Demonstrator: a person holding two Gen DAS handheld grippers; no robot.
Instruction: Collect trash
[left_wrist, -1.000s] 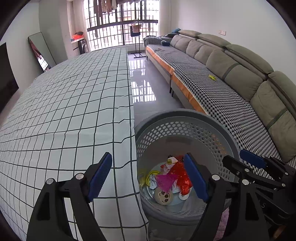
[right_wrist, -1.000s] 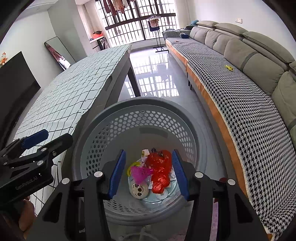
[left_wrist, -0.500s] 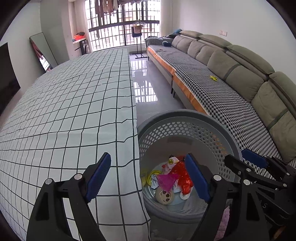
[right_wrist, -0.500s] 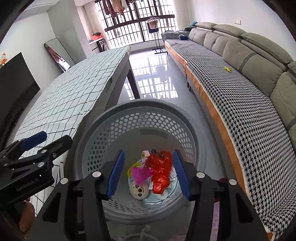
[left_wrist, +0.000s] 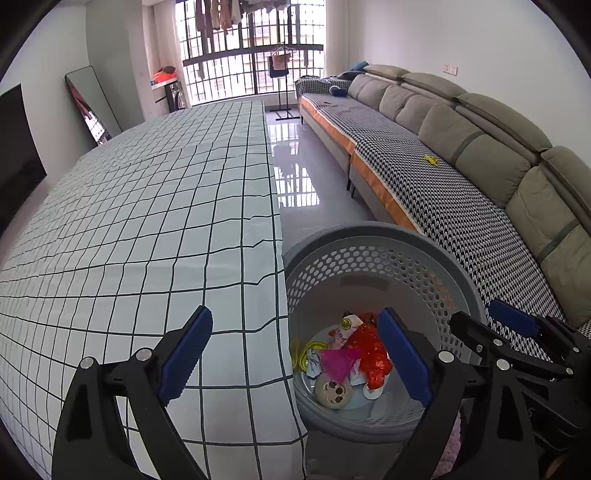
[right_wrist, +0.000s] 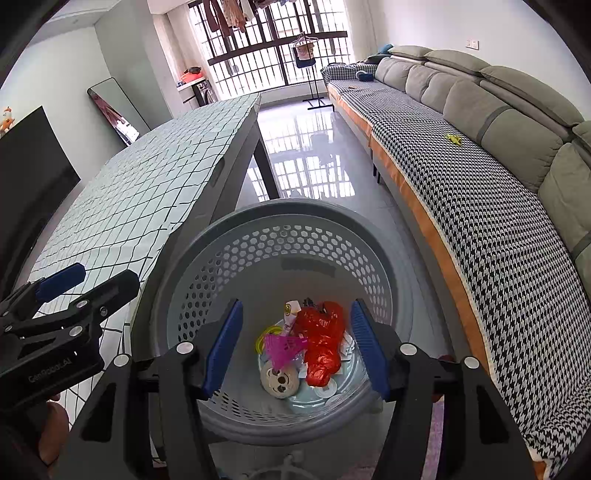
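Both sets of jaws are opening with nothing between them. The right gripper (right_wrist: 295, 347) hangs directly above the grey perforated plastic basket (right_wrist: 280, 218), where the collected trash (right_wrist: 317, 343) lies; the left gripper (left_wrist: 295, 354) straddles the basket's rim and the grid-clothed bench (left_wrist: 147, 221).

Under the right tool (right_wrist: 295, 345), a perforated matt plastic basket (right_wrist: 280, 243) is holding a crinkly glossy red bag (right_wrist: 323, 343); the cloth-covered desk (right_wrist: 147, 184) and glossy floor (right_wrist: 306, 147) are lying beyond.

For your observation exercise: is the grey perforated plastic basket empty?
No: the grey perforated plastic basket holds a crumpled red plastic bag and other litter.
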